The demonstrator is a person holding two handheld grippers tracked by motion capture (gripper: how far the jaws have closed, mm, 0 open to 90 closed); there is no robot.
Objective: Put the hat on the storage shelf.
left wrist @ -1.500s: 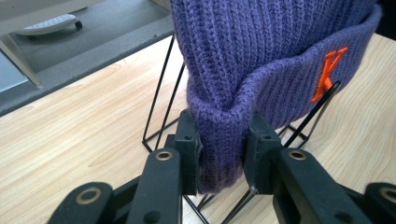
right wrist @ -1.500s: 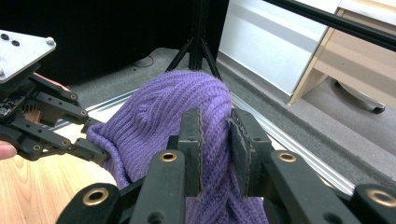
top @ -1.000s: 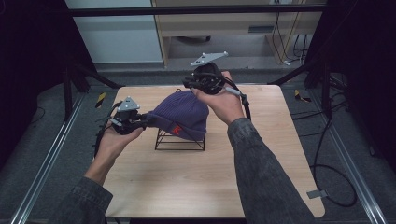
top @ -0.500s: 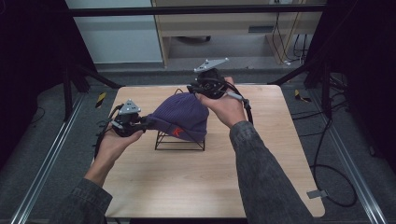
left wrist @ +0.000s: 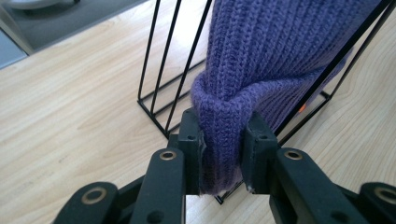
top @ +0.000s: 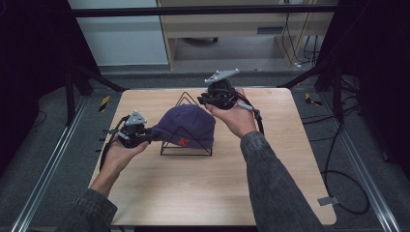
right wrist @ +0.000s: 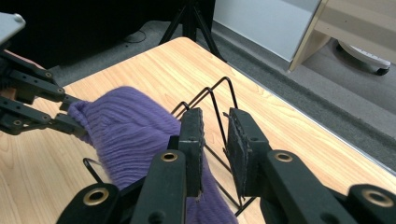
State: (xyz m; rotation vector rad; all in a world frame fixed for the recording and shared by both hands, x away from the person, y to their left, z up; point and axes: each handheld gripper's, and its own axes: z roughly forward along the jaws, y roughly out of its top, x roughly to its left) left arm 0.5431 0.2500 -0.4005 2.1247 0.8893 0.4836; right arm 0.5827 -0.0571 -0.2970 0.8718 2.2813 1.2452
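Observation:
A purple knit beanie [top: 186,126] with a small red mark lies draped over a black wire rack [top: 186,154] at the middle of the table. My left gripper [top: 152,134] is shut on the beanie's folded brim [left wrist: 222,116] at the hat's left end, close to the rack's wires [left wrist: 159,60]. My right gripper [top: 203,99] hovers just behind and right of the hat's crown. Its jaws have just been opening; they stand a little apart around nothing [right wrist: 215,126], with the beanie [right wrist: 130,135] to the left of them and the rack [right wrist: 217,100] ahead.
The wooden table [top: 241,193] has bare surface in front and to the right of the rack. Black frame rails run along both sides on the grey floor. A cable trails from the right gripper across the table's right half.
Both hands have sunk, and the beanie has come down over the rack. The right gripper, which held the crown before, has let it go.

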